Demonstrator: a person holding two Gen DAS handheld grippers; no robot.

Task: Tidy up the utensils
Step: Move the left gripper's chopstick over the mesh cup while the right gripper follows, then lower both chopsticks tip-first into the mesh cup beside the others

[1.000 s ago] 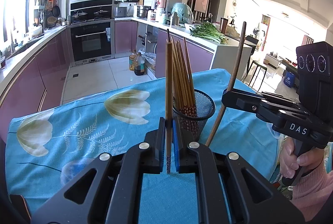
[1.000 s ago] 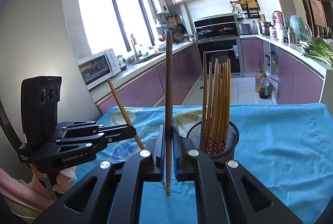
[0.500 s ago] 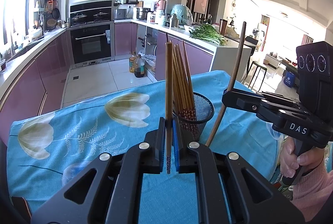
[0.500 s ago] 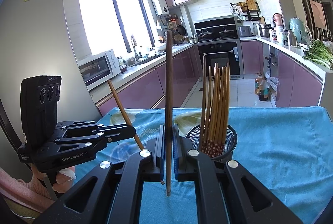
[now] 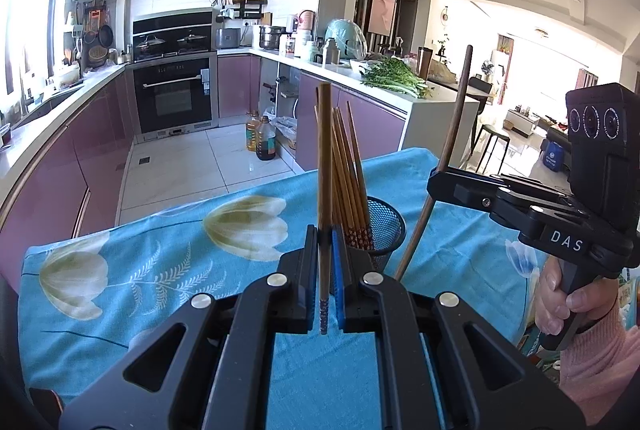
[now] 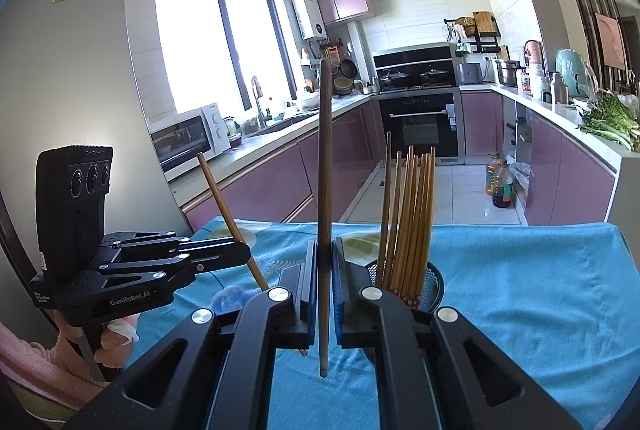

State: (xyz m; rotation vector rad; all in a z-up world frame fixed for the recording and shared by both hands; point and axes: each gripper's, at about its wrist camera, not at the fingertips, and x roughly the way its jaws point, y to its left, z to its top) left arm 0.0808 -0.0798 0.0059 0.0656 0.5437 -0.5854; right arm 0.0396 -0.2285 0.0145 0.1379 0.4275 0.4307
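The left gripper (image 5: 324,250) is clamped on a light brown wooden chopstick (image 5: 324,166); the right gripper (image 6: 325,270) pinches a darker brown wooden chopstick (image 6: 325,170). Only the right view shows the white microwave (image 6: 188,138). Just beyond both stands a black wire-mesh holder (image 5: 386,226) of chopsticks on the blue flowered tablecloth (image 5: 160,250), its base hidden by the fingers.

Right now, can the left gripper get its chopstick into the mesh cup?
Probably yes: the mesh cup stands just beyond the left gripper, its near side free; only the chopsticks inside crowd it.
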